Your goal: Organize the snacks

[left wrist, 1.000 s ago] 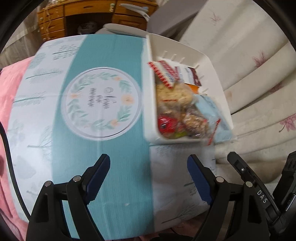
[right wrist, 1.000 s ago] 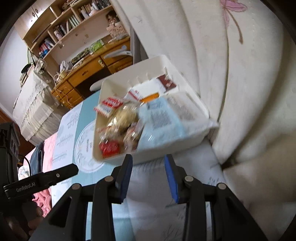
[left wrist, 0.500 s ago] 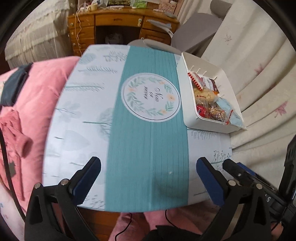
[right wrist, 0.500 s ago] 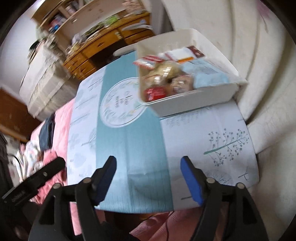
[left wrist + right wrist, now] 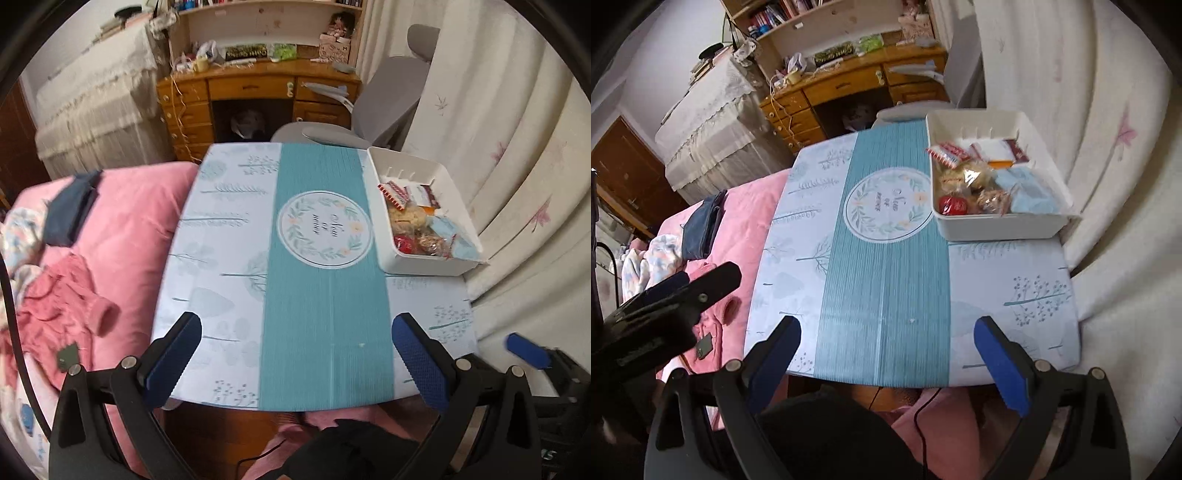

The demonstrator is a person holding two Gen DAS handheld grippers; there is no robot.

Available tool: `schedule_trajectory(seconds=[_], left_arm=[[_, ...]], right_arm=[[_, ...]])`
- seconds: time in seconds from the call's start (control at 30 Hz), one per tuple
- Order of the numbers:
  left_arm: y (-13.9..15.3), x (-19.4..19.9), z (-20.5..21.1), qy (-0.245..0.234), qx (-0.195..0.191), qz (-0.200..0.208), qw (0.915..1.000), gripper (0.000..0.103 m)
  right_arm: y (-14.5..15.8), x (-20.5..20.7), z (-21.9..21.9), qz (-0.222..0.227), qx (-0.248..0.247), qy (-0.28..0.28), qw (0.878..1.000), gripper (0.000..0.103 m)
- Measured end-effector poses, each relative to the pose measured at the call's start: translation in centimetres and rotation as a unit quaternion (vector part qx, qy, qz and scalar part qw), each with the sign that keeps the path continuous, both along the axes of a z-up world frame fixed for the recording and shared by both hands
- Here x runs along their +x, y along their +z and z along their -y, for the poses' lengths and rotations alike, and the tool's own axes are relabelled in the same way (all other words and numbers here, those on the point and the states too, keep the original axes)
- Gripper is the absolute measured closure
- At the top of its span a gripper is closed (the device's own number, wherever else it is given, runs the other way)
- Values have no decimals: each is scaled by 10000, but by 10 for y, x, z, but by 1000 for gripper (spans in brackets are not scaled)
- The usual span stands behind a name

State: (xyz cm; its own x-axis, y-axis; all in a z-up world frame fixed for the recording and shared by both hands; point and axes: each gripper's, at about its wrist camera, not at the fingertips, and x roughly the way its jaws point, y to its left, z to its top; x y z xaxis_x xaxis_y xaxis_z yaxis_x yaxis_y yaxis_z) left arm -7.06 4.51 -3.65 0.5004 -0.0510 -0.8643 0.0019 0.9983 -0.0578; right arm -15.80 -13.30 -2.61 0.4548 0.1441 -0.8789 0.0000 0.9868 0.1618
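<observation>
Two grippers hang over the near table edge, the left gripper gaping wide and empty, the right gripper having just been opening, nothing between its jaws. Rightward, the snacks, crinkly clear wrappers, a glossy red sweet and a soft pale-blue pack, fill the smooth white plastic bin at the table's far right corner. Overhanging the rim, that blue pack may well slide off if the bin is nudged.

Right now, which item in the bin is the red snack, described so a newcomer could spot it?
Find the white bin at the far right corner of the table. In its near left corner lies the red snack, round and shiny, the only solid red item among pale wrappers.
</observation>
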Motion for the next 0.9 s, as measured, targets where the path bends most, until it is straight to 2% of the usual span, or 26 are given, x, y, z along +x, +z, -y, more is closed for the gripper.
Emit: schedule_trajectory(seconds=[0.07,0.23,0.37,0.9], left_arm=[[7,-5,3,15,157,134,9998,1],[17,-10,5,107,176,367,9991,1],[13,-10,6,118,178,284,9994,1],[4,-13,9,77,117,144,9998,1]], right_arm=[[6,-10,2,74,-25,-79,9999,7],[11,-18,1,203,-152,-234,9994,6],[10,-18,-2,273,-247,-284,9989,0],[10,-22,-3,326,-255,-356,9985,0]])
